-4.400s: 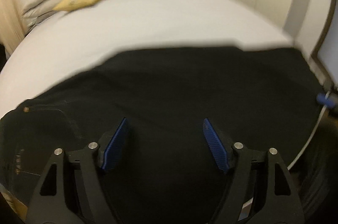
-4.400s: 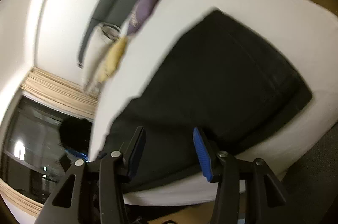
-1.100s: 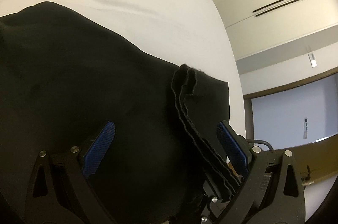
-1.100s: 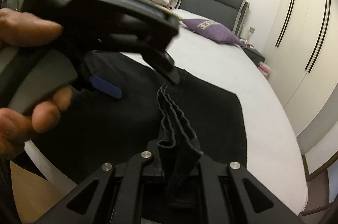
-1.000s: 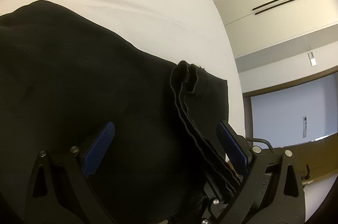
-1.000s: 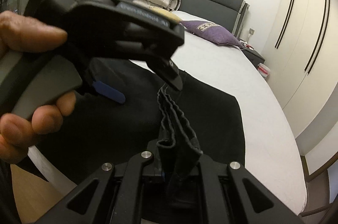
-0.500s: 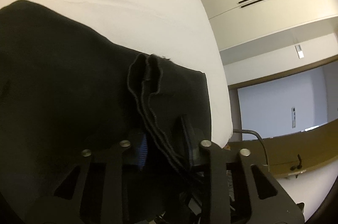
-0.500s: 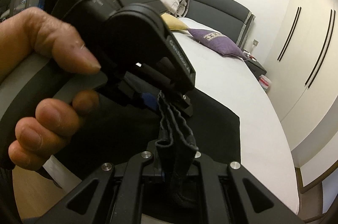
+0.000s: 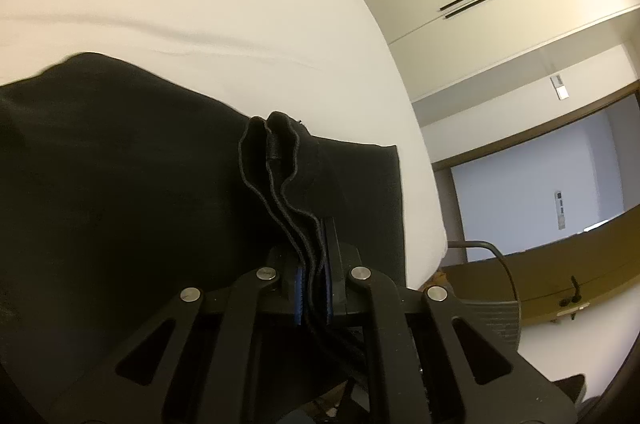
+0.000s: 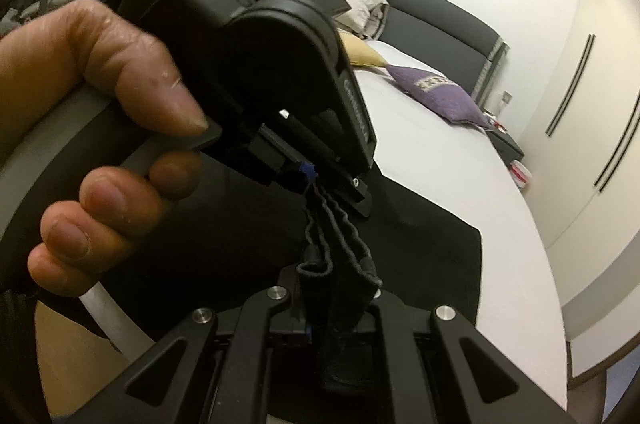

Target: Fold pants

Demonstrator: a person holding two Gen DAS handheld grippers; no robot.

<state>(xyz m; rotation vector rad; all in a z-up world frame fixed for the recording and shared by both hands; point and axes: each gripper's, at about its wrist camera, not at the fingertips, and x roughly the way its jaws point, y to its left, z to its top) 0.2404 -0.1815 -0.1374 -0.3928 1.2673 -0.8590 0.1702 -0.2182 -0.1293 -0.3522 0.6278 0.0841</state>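
1. The left gripper is clenched on the bunched hem of the black pants. Its jaws have just been closing, and several stacked layers of cloth are pinched between the blue pads.
2. The right gripper also clamps that hem, just beside the left one; a hand holds the left tool right in front of it.
3. The rest of the pants lies flat on the white bed, ahead of both grippers.
4. Risk: with so many layers in each bite, an inner layer could slip out during the lift, leaving an uneven fold.
5. Risk: the two tools sit so close that they may knock together.
6. Ahead of the right gripper lie a purple cushion and a yellow cushion, well apart from the pants; nothing blocks the fold.
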